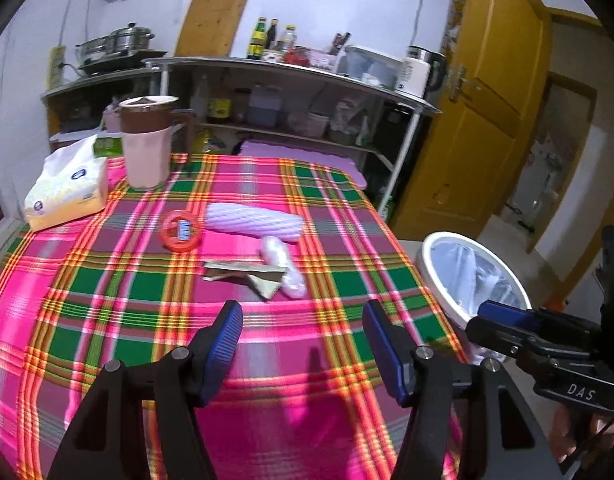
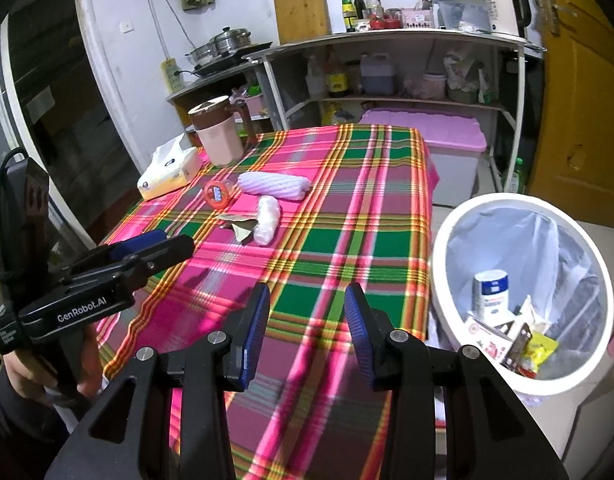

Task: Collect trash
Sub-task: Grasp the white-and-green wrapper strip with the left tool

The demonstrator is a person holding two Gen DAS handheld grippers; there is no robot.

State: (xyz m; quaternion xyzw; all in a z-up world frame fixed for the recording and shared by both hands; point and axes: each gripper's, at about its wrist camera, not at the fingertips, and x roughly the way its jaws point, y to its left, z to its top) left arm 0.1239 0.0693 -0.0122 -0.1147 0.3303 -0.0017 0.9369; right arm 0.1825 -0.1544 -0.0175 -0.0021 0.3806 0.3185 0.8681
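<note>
Two grippers hang over the near edge of the plaid cloth (image 1: 147,292), both with nothing between their pads: the left gripper (image 1: 303,324) spread wide, the right gripper (image 2: 307,308) at a narrower gap. Four bits of trash lie together mid-table, well ahead of both: a purple foam sleeve (image 1: 254,222), a red ring (image 1: 180,231) just left of it, a white wrapper (image 1: 284,268) and a torn paper scrap (image 1: 243,274) touching it. Right of the table stands the white bin (image 2: 459,220), lined with a bag and already holding packets and a bottle (image 2: 491,294). At the table's far left sit a tissue pack (image 1: 69,190) and a jug (image 1: 147,144).
</note>
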